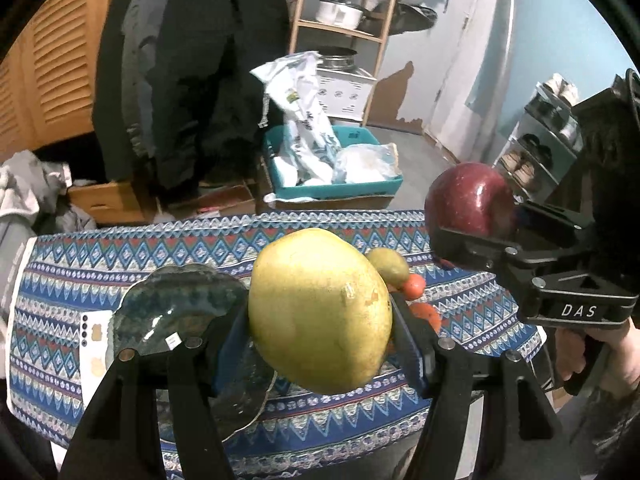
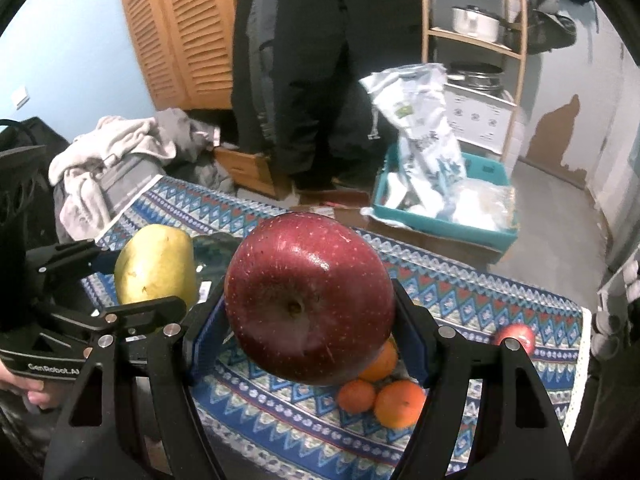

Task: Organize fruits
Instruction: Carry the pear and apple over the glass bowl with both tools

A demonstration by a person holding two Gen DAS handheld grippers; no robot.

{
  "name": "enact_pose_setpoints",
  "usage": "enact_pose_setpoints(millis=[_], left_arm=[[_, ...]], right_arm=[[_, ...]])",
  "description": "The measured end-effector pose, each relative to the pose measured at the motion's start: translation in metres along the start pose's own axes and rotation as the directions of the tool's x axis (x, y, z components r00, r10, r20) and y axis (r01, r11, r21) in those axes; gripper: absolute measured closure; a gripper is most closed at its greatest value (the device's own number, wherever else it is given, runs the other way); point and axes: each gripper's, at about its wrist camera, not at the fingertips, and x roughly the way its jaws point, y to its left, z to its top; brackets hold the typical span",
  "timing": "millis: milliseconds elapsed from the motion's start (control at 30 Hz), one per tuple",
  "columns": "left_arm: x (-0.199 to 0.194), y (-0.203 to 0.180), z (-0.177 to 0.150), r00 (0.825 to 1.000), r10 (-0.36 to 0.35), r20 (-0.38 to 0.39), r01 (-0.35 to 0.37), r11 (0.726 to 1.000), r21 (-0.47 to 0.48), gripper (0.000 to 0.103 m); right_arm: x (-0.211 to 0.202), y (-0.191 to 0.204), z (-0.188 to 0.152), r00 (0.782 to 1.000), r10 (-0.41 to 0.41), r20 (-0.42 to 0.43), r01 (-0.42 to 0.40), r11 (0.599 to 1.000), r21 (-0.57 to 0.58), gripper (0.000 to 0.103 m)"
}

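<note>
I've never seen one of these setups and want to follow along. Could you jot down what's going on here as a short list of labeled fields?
left gripper: shut on the yellow-green fruit, held above the table
right gripper: shut on the red apple, also in the air
dish: dark glass, on the patterned cloth, below the left gripper
still on the cloth: oranges, a second red apple
behind the table: teal bin with white bags
</note>
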Motion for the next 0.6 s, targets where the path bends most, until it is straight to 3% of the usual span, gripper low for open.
enact_pose_setpoints(millis=[600], left_arm=[[-0.01,0.085,-0.021,0.995,0.098,-0.005,-0.097,0.986,-0.133,0.036]], right_arm=[[0.06,0.065,0.033,0.994,0.086,-0.073,-0.091,0.994,-0.059,0.029]])
